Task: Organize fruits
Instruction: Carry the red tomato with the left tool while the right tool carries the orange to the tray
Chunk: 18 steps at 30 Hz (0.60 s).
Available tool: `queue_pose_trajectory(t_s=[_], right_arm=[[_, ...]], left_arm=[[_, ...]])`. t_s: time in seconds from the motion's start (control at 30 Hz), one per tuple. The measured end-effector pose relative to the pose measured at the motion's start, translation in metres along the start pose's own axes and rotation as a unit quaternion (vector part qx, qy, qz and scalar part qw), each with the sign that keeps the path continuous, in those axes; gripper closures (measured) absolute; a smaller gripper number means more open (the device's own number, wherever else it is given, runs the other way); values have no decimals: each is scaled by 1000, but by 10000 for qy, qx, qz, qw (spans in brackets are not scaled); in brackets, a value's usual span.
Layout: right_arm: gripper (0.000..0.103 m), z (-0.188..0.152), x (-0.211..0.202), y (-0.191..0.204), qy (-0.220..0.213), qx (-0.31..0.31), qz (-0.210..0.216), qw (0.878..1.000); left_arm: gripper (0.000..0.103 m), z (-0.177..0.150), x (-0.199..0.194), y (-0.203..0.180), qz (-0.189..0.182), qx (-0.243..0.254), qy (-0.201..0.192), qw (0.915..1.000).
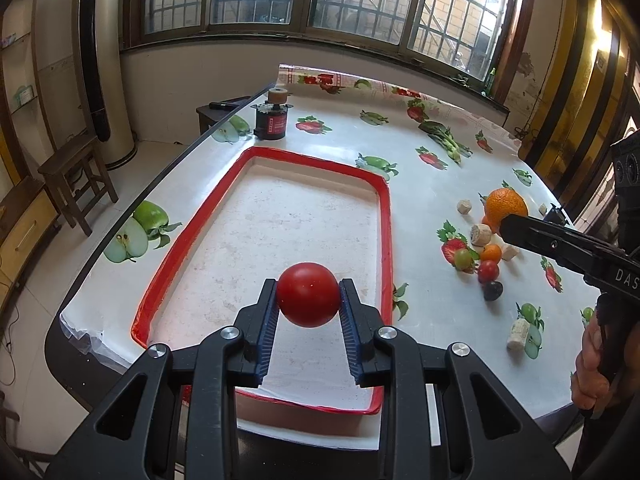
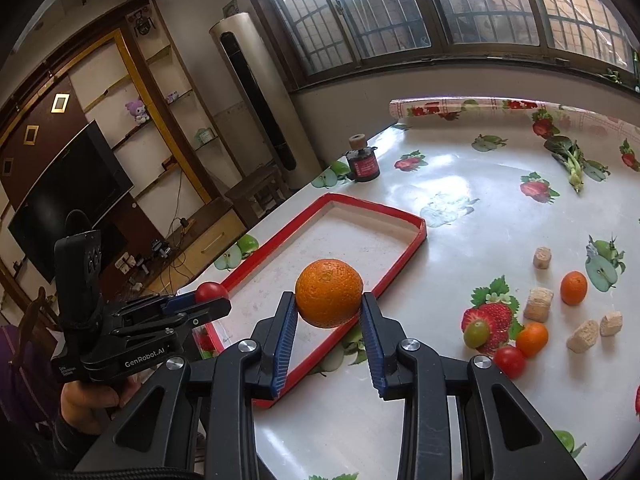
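Observation:
My left gripper (image 1: 308, 296) is shut on a red tomato (image 1: 308, 294) and holds it above the near end of the red-rimmed tray (image 1: 384, 216). My right gripper (image 2: 329, 300) is shut on a large orange (image 2: 329, 293) above the tray's right rim (image 2: 404, 264). In the left wrist view the orange (image 1: 505, 204) shows at the right gripper's tip. In the right wrist view the tomato (image 2: 211, 291) shows in the left gripper (image 2: 200, 304). Loose on the table lie two small oranges (image 2: 573, 288) (image 2: 531, 339), a cherry tomato (image 2: 509, 361), a green grape (image 2: 476, 333) and a dark grape (image 1: 493, 290).
Several cork-like pieces (image 2: 538, 303) lie among the loose fruit. A dark jar with a cork (image 1: 272, 120) stands beyond the tray's far end. A leafy green vegetable (image 2: 572, 160) lies at the far right. The table edge (image 1: 120, 216) runs along the left.

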State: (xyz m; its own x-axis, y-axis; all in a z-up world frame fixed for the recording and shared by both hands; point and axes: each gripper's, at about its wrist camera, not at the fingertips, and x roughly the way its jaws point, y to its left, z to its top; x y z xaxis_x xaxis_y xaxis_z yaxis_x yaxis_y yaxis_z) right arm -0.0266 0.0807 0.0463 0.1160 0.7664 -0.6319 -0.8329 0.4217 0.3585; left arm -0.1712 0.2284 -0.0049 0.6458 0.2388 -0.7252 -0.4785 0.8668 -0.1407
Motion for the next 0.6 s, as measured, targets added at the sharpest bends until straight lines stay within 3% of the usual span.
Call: queue_pose_trajectory(t_s=[0.37,0.6], right_arm=[[71,13,63,7,392,-133,126,9991],[71,10,136,11,1022,-407,-42,9939]], left_arm=[[76,2,27,32,202,-316,178,9991],[76,0,56,47,403,-442,417,9973]])
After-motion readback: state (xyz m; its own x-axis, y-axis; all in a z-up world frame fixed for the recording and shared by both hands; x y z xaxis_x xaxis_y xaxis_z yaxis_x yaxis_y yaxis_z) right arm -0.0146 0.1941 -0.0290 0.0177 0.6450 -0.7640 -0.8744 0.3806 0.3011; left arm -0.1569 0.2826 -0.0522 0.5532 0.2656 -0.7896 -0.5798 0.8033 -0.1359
